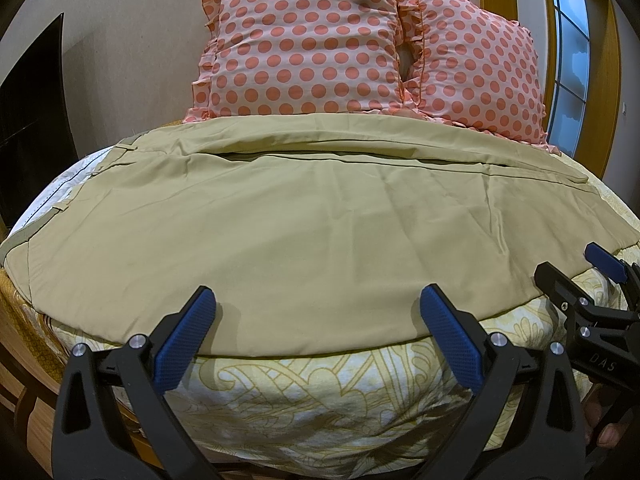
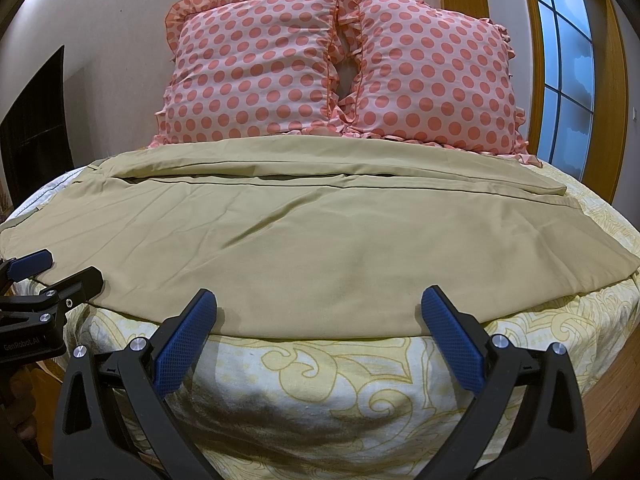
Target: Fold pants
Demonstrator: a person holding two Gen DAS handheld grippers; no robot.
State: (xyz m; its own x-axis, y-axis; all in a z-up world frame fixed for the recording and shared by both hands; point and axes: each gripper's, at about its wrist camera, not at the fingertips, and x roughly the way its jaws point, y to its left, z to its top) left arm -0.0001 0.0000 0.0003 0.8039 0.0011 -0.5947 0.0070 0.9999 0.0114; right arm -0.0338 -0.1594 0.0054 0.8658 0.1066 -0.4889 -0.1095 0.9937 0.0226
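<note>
Khaki pants (image 1: 304, 216) lie spread across the bed (image 1: 304, 392), reaching its near edge. The left gripper (image 1: 318, 312) and right gripper (image 2: 320, 312) hover at that edge, jaws spread, pinching nothing. 2 dotted pillows (image 2: 256, 68) stand at the far edge.

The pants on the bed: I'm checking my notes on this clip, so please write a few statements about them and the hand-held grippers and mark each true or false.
1. The khaki pants lie spread across the bed. True.
2. The left hand-held gripper is clamped on the fabric. False: its jaws stand wide open at the near edge.
3. Two polka-dot pillows stand behind the pants. True.
4. The right hand-held gripper holds a pant leg in the air. False: it is open and the pants lie flat.
5. The waistband lies toward the left side. True.
</note>
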